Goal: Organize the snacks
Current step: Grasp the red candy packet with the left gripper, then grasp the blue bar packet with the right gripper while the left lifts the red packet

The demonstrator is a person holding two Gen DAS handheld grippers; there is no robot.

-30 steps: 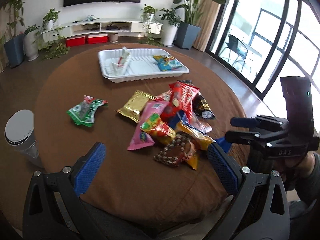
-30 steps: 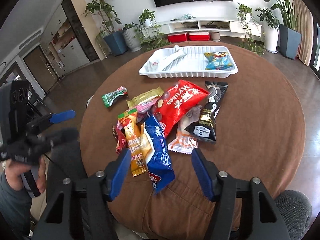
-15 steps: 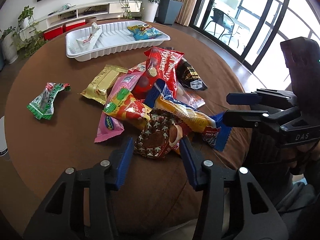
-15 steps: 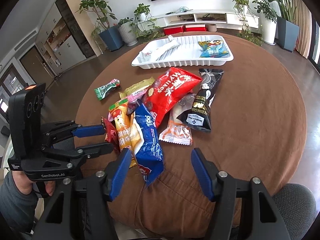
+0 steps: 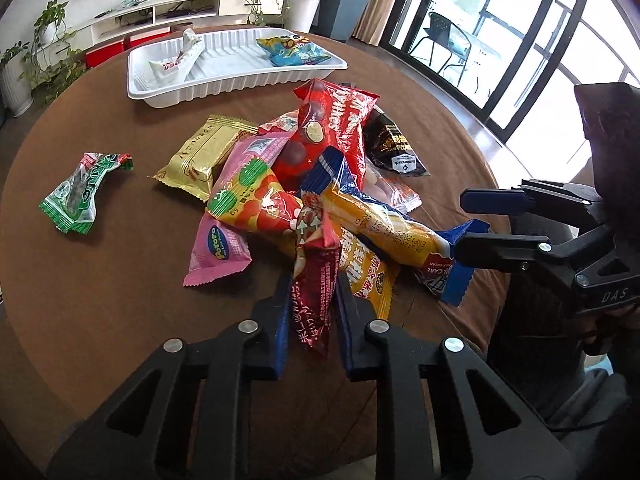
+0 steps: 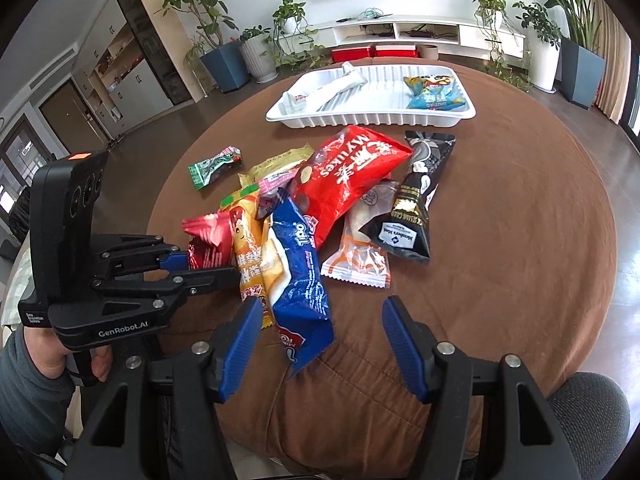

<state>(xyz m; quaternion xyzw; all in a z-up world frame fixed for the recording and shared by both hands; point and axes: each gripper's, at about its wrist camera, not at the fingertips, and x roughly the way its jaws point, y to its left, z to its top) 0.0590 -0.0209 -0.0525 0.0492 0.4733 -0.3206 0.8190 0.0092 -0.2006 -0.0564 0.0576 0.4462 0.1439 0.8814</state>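
My left gripper [image 5: 310,300] is shut on a dark red snack packet [image 5: 314,292] at the near edge of a pile of snack packets [image 5: 320,184] on the round brown table [image 5: 120,300]; the packet also shows in the right wrist view [image 6: 208,242]. My right gripper [image 6: 320,320] is open, its fingers either side of a blue Tipo packet [image 6: 298,280], not touching it. A white tray [image 5: 240,80] at the far side holds a white packet [image 5: 176,60] and a light blue packet [image 5: 292,50].
A green packet [image 5: 80,192] lies apart at the left of the pile. A gold packet [image 5: 200,156], a big red packet [image 6: 344,176] and a black packet [image 6: 412,208] lie in the pile. A grey chair [image 6: 580,408] stands near the table's front edge.
My left gripper moved forward to the pile and closed on the dark red packet, which now stands tilted up between its fingers. My right gripper stayed open and shifted little.
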